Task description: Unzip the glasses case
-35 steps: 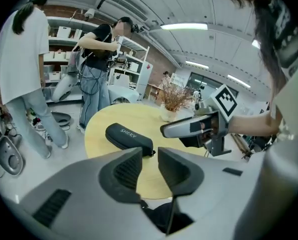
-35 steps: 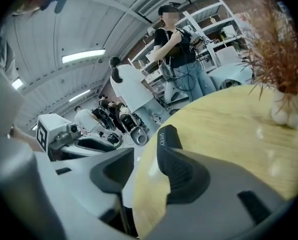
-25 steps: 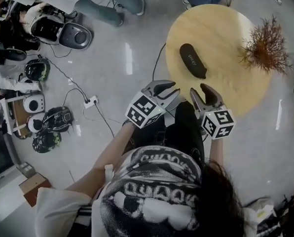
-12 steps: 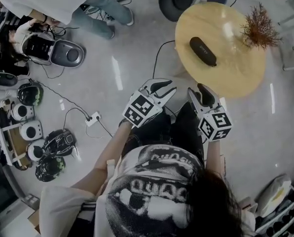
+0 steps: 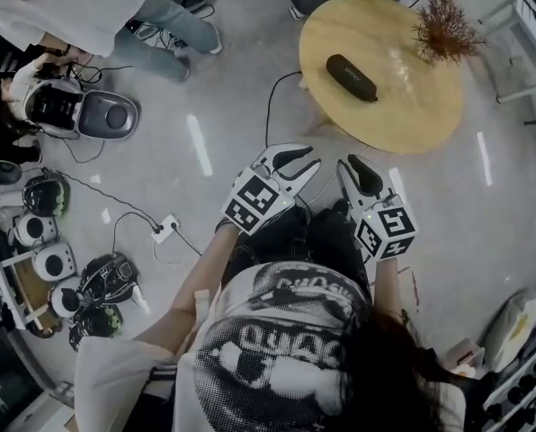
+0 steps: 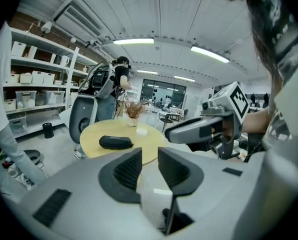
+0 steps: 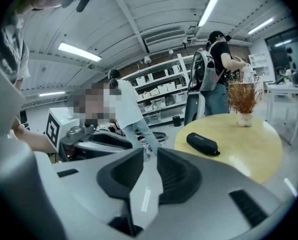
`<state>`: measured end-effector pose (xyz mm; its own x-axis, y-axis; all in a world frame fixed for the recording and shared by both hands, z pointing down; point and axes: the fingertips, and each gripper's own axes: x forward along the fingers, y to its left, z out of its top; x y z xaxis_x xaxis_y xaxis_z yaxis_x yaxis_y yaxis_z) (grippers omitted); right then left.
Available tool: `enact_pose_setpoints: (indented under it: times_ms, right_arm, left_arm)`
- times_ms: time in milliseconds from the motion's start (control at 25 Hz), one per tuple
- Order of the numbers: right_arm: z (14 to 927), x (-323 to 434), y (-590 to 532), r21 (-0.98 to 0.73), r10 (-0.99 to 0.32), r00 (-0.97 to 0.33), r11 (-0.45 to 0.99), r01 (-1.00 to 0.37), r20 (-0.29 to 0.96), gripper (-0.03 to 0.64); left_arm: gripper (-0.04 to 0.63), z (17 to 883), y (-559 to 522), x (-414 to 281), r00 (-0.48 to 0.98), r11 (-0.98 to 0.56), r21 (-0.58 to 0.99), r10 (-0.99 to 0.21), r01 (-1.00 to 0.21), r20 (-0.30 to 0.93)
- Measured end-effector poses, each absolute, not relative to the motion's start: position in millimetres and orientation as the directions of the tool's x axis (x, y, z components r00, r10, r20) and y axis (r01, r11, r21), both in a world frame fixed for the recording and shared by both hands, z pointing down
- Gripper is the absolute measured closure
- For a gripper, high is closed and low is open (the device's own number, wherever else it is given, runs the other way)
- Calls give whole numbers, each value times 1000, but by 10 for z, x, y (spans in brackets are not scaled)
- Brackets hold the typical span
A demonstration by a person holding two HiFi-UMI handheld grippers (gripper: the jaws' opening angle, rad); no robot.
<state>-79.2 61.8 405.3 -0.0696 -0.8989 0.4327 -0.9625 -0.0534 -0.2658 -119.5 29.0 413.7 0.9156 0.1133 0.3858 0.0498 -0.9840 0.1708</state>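
Note:
The black glasses case (image 5: 352, 77) lies zipped on the round wooden table (image 5: 403, 115), also seen as the case (image 6: 116, 142) and the case (image 7: 202, 144) in the two gripper views. Both grippers hang over the floor, well short of the table. My left gripper (image 5: 297, 162) is open, with nothing between its pads (image 6: 126, 170). My right gripper (image 5: 353, 169) is closing with only a narrow gap left, and nothing sits between its pads (image 7: 171, 168). Each gripper sees the other beside it: the right gripper (image 6: 199, 129) and the left gripper (image 7: 94, 141).
A dried plant in a small vase (image 5: 443, 30) stands on the table's far side. A power strip and cables (image 5: 166, 229) cross the floor at left, beside helmets and devices (image 5: 79, 111). Another person (image 5: 97, 7) stands at top left. Shelving (image 7: 159, 96) lines the wall.
The table and case now sit farther from both grippers in the head view. The right gripper's jaws have narrowed. The left gripper's jaws look the same.

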Motion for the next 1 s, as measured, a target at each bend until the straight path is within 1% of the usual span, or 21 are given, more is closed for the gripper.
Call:
enact_pose_setpoints:
  times_ms: [40, 80, 240, 440, 560, 680, 880, 1000]
  right_arm:
    - [4040, -753, 650, -266, -901, -60, -63, -962, 431, 559]
    - [4027, -712, 682, -267, -902, -51, -73, -961, 429, 577]
    - [3973, -560, 887, -267, -905, -37, -86, -960, 423, 630]
    - [3935, -370, 1240, -271, -907, -42, -81, -959, 420, 630]
    - [3941, -284, 1497, -262, -906, -52, -66, -963, 420, 630]
    - [3963, -211, 1724, -261, -905, -66, -51, -964, 419, 630]
    - [4007, -153, 1923, -277, -901, -104, -19, -961, 422, 630]
    - [4004, -146, 1986, -267, -900, -131, 17, -963, 415, 630]
  left_arm:
    - [492, 4115, 323, -1173, 917, -985, 165, 111, 51, 384]
    - [492, 4092, 355, -1151, 918, -986, 161, 109, 50, 382]
    - [498, 4025, 549, -1053, 922, -987, 156, 94, 37, 377]
    - [555, 3959, 875, -898, 923, -989, 148, 59, 2, 381]
    - [573, 3917, 1147, -810, 922, -990, 142, 47, -9, 384]
    - [580, 3904, 1420, -731, 919, -989, 146, 50, -9, 391]
    - [583, 3933, 1779, -638, 905, -988, 152, 86, 24, 417]
    - [583, 3944, 1894, -596, 901, -990, 138, 74, 16, 428]
